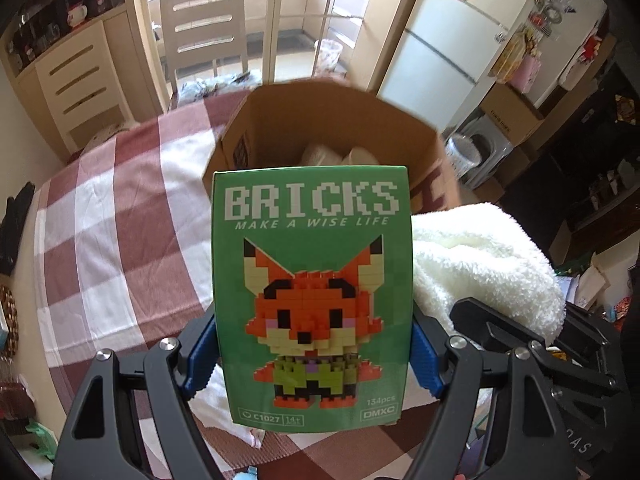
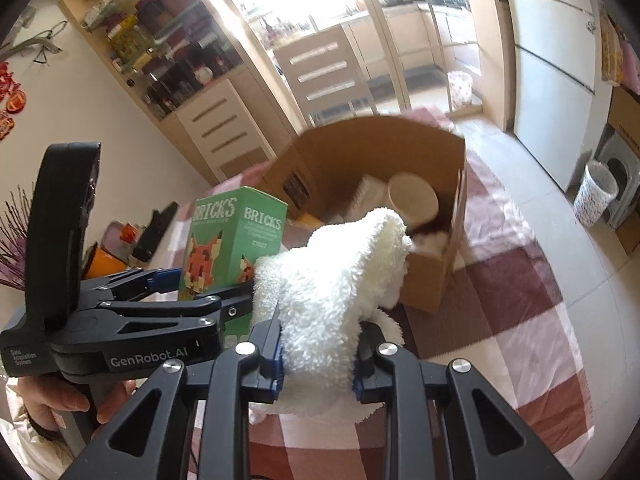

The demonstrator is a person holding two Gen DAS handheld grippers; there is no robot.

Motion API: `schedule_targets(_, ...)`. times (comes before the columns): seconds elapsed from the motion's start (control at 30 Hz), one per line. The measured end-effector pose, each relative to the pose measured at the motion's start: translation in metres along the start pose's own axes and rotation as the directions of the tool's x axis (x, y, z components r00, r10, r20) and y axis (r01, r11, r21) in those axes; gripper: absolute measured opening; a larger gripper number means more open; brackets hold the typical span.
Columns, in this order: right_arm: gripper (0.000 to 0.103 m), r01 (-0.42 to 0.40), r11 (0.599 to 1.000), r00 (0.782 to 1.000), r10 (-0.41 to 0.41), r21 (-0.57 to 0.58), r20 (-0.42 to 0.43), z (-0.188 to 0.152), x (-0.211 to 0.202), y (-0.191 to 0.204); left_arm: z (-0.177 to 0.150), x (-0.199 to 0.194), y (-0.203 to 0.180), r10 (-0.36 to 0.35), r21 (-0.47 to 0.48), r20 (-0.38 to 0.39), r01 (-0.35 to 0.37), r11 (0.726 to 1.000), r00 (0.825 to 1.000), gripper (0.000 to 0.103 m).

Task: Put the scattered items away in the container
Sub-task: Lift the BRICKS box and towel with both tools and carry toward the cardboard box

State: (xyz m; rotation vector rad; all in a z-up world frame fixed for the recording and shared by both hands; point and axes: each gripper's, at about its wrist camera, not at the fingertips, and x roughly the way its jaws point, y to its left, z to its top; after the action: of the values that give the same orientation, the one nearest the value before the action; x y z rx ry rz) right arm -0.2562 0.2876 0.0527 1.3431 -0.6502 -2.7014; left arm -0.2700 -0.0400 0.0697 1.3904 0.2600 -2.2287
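Both grippers loaded near the cardboard box (image 1: pixel 336 120)
Left gripper (image 1: pixel 314 354) clamps the stiff, light brick box (image 1: pixel 312 292) by its sides; right gripper (image 2: pixel 318 364) pinches the soft towel (image 2: pixel 332 280).

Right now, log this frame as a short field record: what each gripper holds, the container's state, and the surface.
left gripper: shut on the green cardboard BRICKS box, held upright by its side edges
right gripper: shut on the white fluffy towel, which bunches above the pads
container: open brown cardboard box, ahead of both grippers; already holds a round beige tub and other pale items
surface: red and white checked tablecloth
task status: both held items not yet in the container
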Motion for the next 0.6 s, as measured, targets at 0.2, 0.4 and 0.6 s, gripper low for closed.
schedule_targets(0.2,0.024,-0.008,1.0,0.997,0.009,-0.02,0.071,0.032,-0.022,0.009,0.037,-0.03,-0.004,-0.028,0.011,0.071,0.027,1.0,0.997,0.08)
schedule_targets(0.4,0.024,0.022,0.998,0.99,-0.013,-0.06,0.14,0.072,-0.027,0.011,0.079,-0.039,-0.008,-0.028,0.016,0.123,0.026,1.0,0.992,0.08)
schedule_targets(0.6,0.024,0.062,0.994,0.982,-0.046,-0.087,0.182,0.103,-0.015,0.009,0.112,-0.018,-0.003,-0.035,-0.02,0.102,0.037,0.999,0.994,0.08)
